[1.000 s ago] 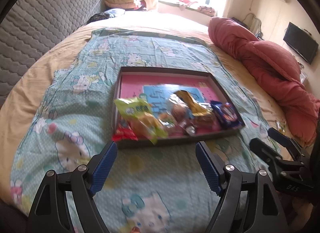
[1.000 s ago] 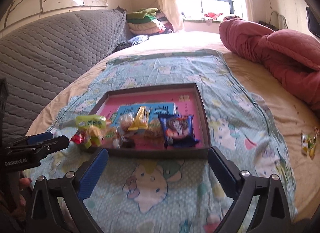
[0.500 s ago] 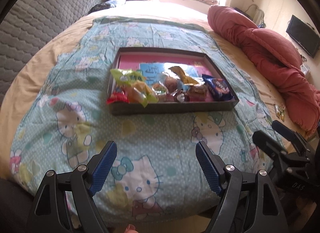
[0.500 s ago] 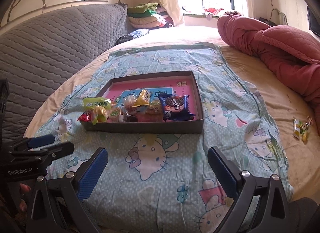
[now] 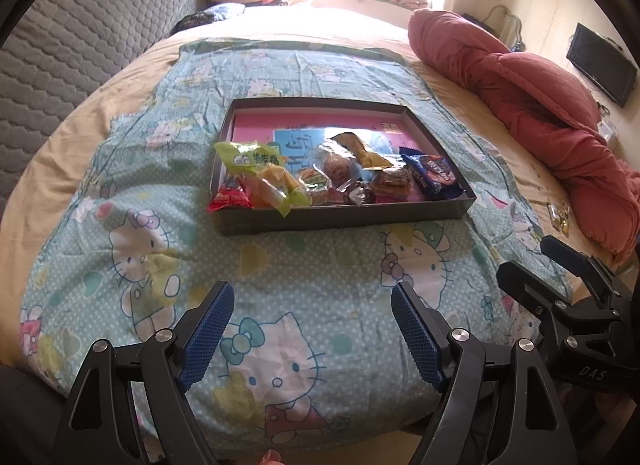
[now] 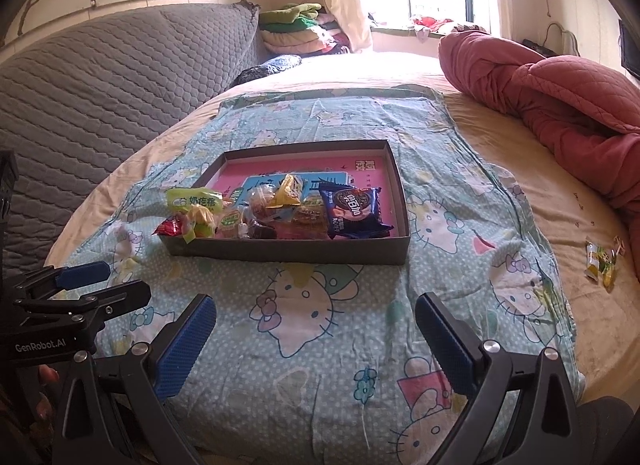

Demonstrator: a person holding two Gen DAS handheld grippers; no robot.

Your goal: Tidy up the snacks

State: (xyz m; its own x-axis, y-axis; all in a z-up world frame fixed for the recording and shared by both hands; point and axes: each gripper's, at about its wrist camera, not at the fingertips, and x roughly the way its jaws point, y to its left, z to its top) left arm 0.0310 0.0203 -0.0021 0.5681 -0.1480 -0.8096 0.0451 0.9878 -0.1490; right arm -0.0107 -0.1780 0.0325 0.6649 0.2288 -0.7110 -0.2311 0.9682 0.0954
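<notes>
Both the left gripper (image 5: 312, 325) and right gripper (image 6: 316, 329) are hovering with jaws wide and empty, while the snacks (image 6: 280, 209) are lying ahead of them in the tray (image 6: 288, 251) on the bed; the packets are likely light, crinkly and slippery, best pinched at a sealed edge.

Both wrist views face tray (image 5: 344, 217) from bed's foot; shared.

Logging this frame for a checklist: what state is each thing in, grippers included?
Left gripper: jaws open, empty, hovering over the blanket.
Right gripper: jaws open, empty.
Box: lidless, flat on the blanket, snacks crowded along its near side.
Blue cookie pack: sealed, lying in the box.
Green bag: hanging over the box's near wall.
Stray candy wrappers: outside the box, on the bedsheet.
</notes>
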